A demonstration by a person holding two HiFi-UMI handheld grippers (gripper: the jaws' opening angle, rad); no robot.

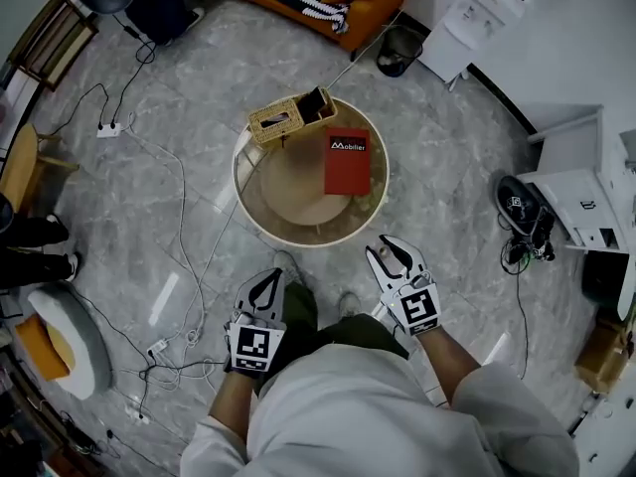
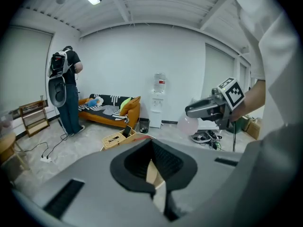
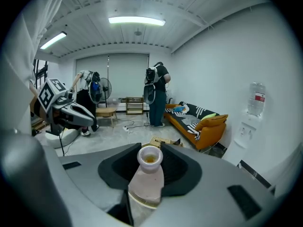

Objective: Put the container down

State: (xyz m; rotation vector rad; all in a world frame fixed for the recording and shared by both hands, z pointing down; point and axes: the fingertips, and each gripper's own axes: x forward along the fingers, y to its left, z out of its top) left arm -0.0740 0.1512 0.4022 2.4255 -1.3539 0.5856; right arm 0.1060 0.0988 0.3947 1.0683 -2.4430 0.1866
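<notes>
Right gripper point(image 3: 150, 151) clamped on the pale container point(image 3: 146, 181), its neck seemingly pointing forward

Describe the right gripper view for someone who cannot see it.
A pink container, its open neck showing, is clamped between the right gripper's jaws. Beyond are an orange sofa and a standing person wearing a backpack.

Two grippers: left gripper point(image 1: 268, 276), right gripper point(image 1: 390, 253). One pink bottle point(image 3: 147, 176). One round table point(image 1: 283, 202), with one red book point(image 1: 346, 162) and one wicker basket point(image 1: 278, 119) on it. One orange sofa point(image 3: 203, 126). One water dispenser point(image 2: 160, 100). One bin point(image 1: 399, 50). One fan point(image 3: 104, 86). Two bystanders at the back: person with backpack point(image 3: 158, 96), second person point(image 3: 85, 86).
</notes>
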